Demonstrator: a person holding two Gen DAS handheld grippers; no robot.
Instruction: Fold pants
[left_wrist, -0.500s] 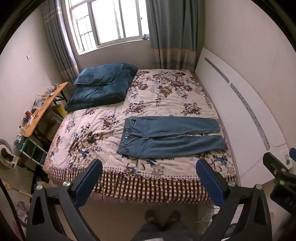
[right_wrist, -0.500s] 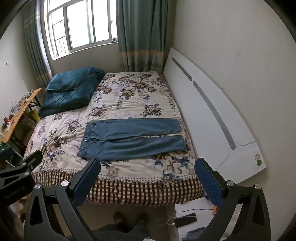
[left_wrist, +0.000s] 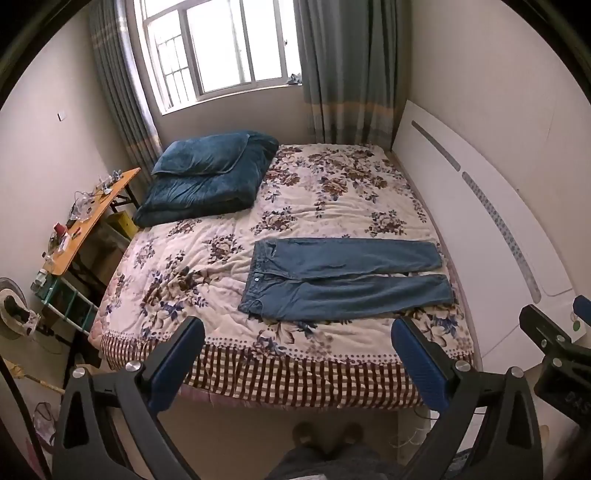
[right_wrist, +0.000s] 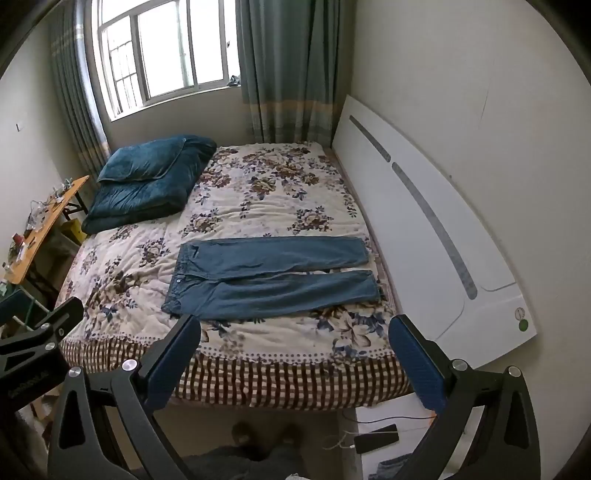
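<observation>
A pair of blue jeans (left_wrist: 343, 278) (right_wrist: 269, 278) lies flat on the floral bedspread (left_wrist: 207, 273) (right_wrist: 266, 195), waistband to the left, both legs stretched side by side toward the right edge of the bed. My left gripper (left_wrist: 297, 332) hangs open well short of the bed's near edge, nothing between its blue pads (left_wrist: 173, 369). My right gripper (right_wrist: 293, 332) is likewise open and empty, held above the floor before the bed. Part of the right gripper's black body (left_wrist: 554, 343) shows at the right edge of the left wrist view.
A folded dark teal quilt with a pillow (left_wrist: 210, 177) (right_wrist: 147, 177) sits at the bed's far left. A white headboard (left_wrist: 491, 225) (right_wrist: 424, 221) runs along the right. An orange cluttered table (left_wrist: 88, 218) stands left. A person's feet (left_wrist: 325, 435) are on the floor below.
Both views have shifted only slightly; the jeans and both grippers stand as they did before.
</observation>
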